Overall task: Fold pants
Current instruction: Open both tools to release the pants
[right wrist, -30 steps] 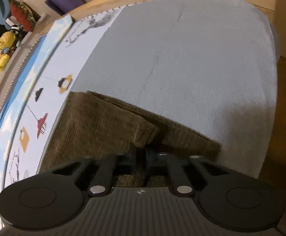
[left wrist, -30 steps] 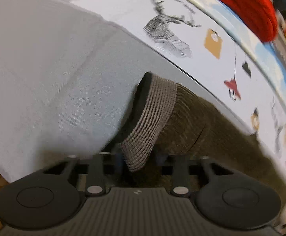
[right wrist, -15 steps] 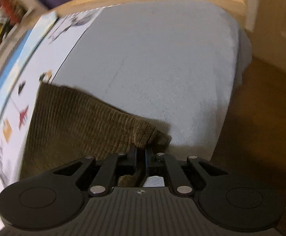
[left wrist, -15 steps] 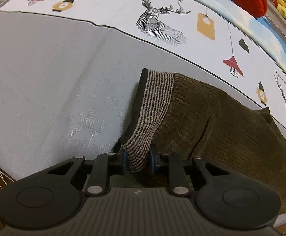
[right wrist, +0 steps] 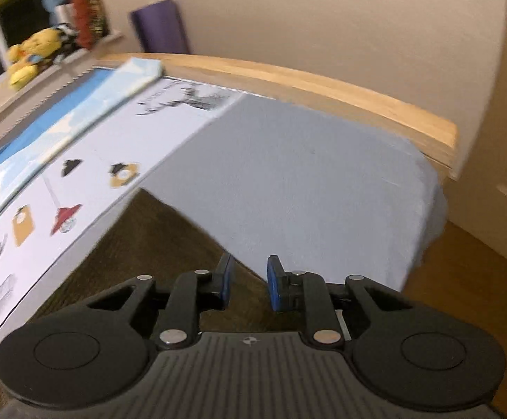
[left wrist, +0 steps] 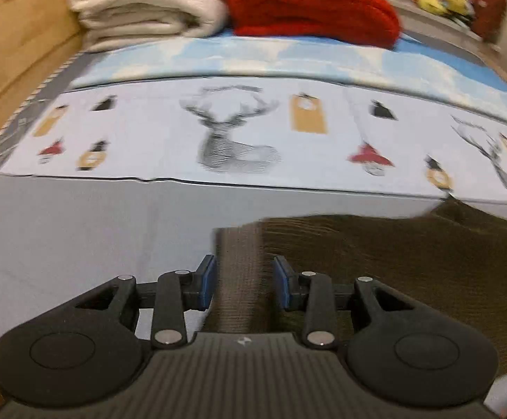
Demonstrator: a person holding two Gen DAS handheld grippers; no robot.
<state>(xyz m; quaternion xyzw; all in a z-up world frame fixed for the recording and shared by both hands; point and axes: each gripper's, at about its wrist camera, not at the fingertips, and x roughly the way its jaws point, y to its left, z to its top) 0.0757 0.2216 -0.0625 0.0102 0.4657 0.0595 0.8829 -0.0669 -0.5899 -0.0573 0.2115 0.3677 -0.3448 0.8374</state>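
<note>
Pants (left wrist: 410, 272), brown corduroy, lying flat along the bed's (left wrist: 79, 230) near edge: left hand-held gripper (left wrist: 244, 281) and right hand-held gripper (right wrist: 248, 282) have just opened, jaws apart, releasing striped waistband (left wrist: 239, 255) and cuff (fold apparently laid).

Both grippers tilt steeply downward over the near edge of the bed. The left gripper (left wrist: 243, 281) has just been opening, its blue pads clear of the cloth between them. The right gripper (right wrist: 249, 284) has just parted too, gripping nothing.
</note>
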